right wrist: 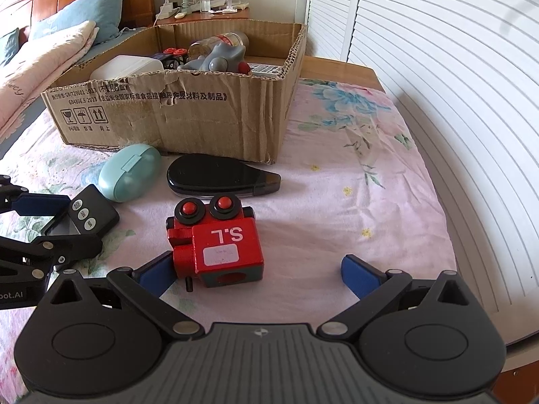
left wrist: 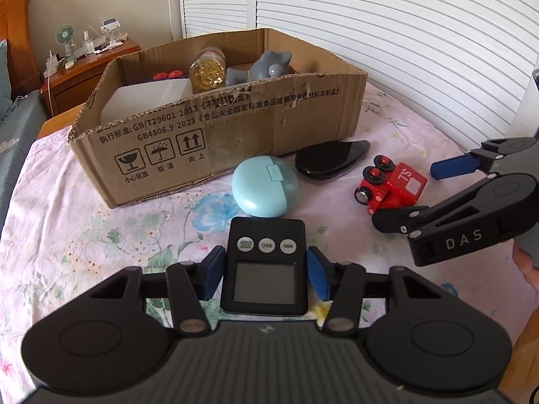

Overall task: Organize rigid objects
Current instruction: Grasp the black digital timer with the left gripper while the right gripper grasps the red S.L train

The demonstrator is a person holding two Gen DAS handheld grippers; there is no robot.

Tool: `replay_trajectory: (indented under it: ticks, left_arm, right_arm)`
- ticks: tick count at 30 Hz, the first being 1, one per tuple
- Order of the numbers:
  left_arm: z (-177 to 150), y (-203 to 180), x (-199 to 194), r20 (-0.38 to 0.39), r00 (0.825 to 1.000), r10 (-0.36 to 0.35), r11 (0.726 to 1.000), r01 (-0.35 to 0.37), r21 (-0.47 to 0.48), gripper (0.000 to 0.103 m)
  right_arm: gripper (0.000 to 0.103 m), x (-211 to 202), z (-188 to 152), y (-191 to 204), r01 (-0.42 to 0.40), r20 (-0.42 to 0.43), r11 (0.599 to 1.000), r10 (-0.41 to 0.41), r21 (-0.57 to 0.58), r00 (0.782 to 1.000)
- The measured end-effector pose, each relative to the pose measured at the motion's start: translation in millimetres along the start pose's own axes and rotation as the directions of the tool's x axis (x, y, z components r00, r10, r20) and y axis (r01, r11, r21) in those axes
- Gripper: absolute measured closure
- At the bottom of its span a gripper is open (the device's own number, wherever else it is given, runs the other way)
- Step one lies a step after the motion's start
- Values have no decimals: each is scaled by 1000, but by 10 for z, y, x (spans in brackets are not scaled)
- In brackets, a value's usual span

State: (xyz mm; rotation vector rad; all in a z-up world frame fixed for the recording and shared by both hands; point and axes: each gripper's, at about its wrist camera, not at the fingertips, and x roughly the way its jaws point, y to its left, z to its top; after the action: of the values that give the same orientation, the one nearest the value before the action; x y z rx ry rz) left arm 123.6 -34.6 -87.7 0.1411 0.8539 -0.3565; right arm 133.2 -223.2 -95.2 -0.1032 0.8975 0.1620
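Left wrist view. Left gripper [left wrist: 266, 271] clenched on black digital timer [left wrist: 264, 266], blue pads pressing both its side edges. Timer buttons read upside down: "MIN", "SEC", "START/STOP"; grey screen blank. Just beyond, on floral bedsheet [left wrist: 84, 235]: pale blue oval case [left wrist: 264, 187], then black teardrop-shaped device [left wrist: 328, 163] to its right, then red toy train [left wrist: 390, 185] lettered "S.L" on its roof. Far side: cardboard box [left wrist: 215, 141] printed "GB/T29601 2013", "GB4806.9 2023", Chinese text and three handling pictograms. Inside box: white container [left wrist: 148, 99], jar of yellow capsules [left wrist: 207, 70], grey figurine [left wrist: 262, 67]. Right gripper [left wrist: 404, 195] at right edge, marked "DAS", jaws spread, nearer finger beside train.

Right wrist view. Right gripper [right wrist: 259, 274] released, jaws wide apart; red toy train [right wrist: 217, 239] between them, close to left pad, well clear of right pad. White label on train roof unreadable. Black teardrop device [right wrist: 219, 176] just beyond train; blue case [right wrist: 129, 176] to left, near box [right wrist: 202, 114] front wall. Left gripper [right wrist: 50, 217] at left edge gripping timer [right wrist: 89, 215]; partial lettering "oot.AI" on its body.
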Motion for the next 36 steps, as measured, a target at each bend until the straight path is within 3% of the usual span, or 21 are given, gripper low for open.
replay_trajectory:
  ticks: [9, 18, 27, 32, 36]
  left_arm:
    - [-74, 293, -60, -9, 998, 58, 996, -59, -70, 51]
    - [-66, 294, -35, 3, 997, 75, 994, -75, -79, 50]
    - [-40, 296, -19, 1, 998, 68, 995, -68, -72, 51]
    - [-33, 304, -18, -4, 998, 61, 996, -61, -64, 51]
    - [-27, 308, -21, -10, 998, 58, 997, -58, -47, 51]
  right_arm:
    - [0, 35, 48, 38, -5, 5, 1000, 5, -8, 1000]
    - [2, 56, 93, 134, -27, -1, 999, 27, -34, 1000]
    - [21, 4, 123, 212, -53, 5, 996, 54, -73, 999]
    - [41, -29, 139, 235, -62, 10, 994, 63, -87, 998]
    - [46, -41, 148, 233, -68, 3, 993, 68, -96, 998]
